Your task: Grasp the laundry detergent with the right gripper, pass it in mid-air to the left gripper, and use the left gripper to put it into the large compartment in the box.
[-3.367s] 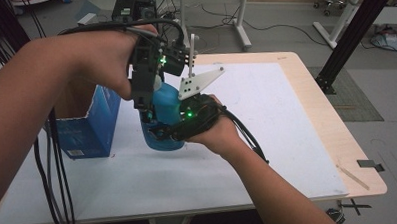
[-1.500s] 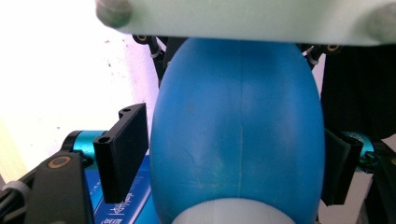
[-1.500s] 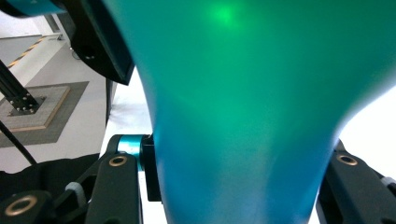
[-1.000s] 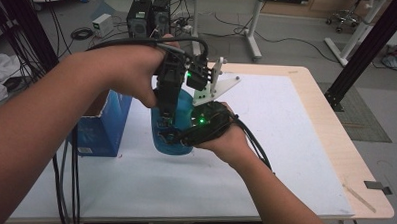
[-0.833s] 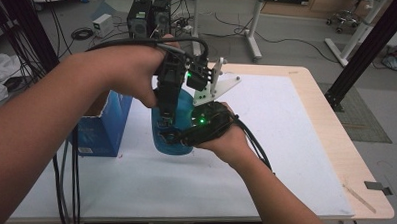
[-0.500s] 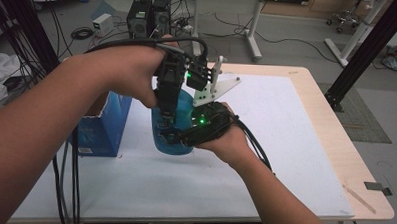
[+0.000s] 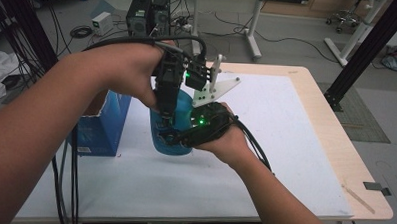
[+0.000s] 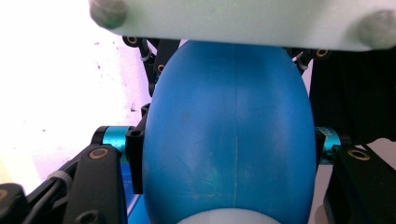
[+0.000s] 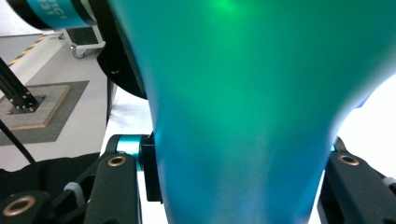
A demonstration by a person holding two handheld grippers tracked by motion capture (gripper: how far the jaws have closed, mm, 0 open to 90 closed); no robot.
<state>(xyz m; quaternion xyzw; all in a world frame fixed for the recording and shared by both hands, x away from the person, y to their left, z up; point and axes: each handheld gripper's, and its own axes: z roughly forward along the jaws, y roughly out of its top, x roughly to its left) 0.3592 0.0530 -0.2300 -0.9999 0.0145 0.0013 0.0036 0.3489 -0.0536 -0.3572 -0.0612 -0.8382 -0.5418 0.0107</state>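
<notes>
Starting at the left of the high view, we see a blue box point(image 7: 102, 123) standing on the white table point(image 7: 285, 160), just beside the blue bottle point(image 7: 178, 124) and left of it. Our left gripper point(image 7: 167, 116) comes down on the bottle from above; its jaws have just been closing, and in the left gripper view the pads now press both sides of the bottle point(image 8: 229, 135), whose rounded body blocks most of what lies beyond. Our right gripper point(image 7: 178, 137) reaches in from the right and clamps the bottle lower down; in the right gripper view its jaws pinch the bottle point(image 9: 243, 116) on either side. The grey plate point(image 7: 215, 90) stands just behind the bottle. Off the table's far edge, computer towers point(image 7: 149, 16) sit on the floor.
</notes>
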